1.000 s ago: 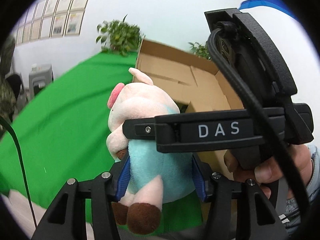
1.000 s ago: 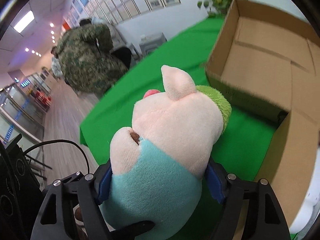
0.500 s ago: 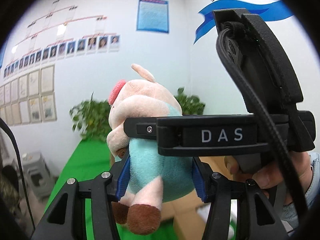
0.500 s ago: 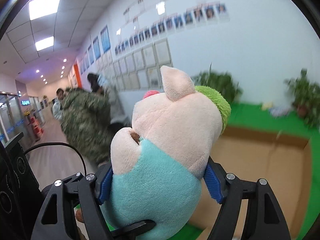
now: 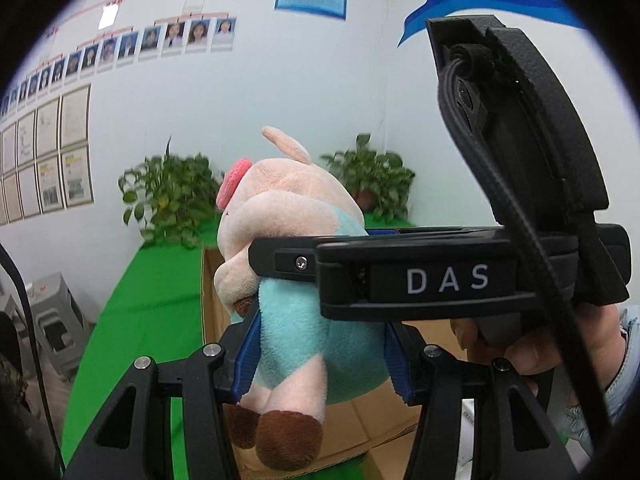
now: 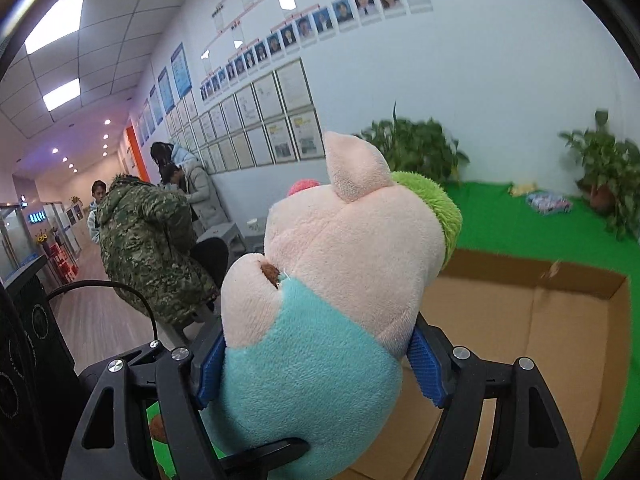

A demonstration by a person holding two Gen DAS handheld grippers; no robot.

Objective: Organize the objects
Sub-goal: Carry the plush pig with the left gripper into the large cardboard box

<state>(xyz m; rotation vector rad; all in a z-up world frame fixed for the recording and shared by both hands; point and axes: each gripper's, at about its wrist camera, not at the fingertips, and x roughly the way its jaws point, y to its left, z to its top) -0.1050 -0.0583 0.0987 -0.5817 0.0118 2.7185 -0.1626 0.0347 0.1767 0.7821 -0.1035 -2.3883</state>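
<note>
Left gripper (image 5: 320, 354) and right gripper (image 6: 316, 364) both clamped, side by side, tilted slightly down

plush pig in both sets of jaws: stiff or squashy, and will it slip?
Probably squashy: the plush pig bulges out around the blue pads of the right gripper. Likely light for its bulk, since it sits upright in the left gripper without sagging. Slip seems unlikely, as the fuzzy fabric sinks between ribbed pads, though its limbs may flop.
</note>
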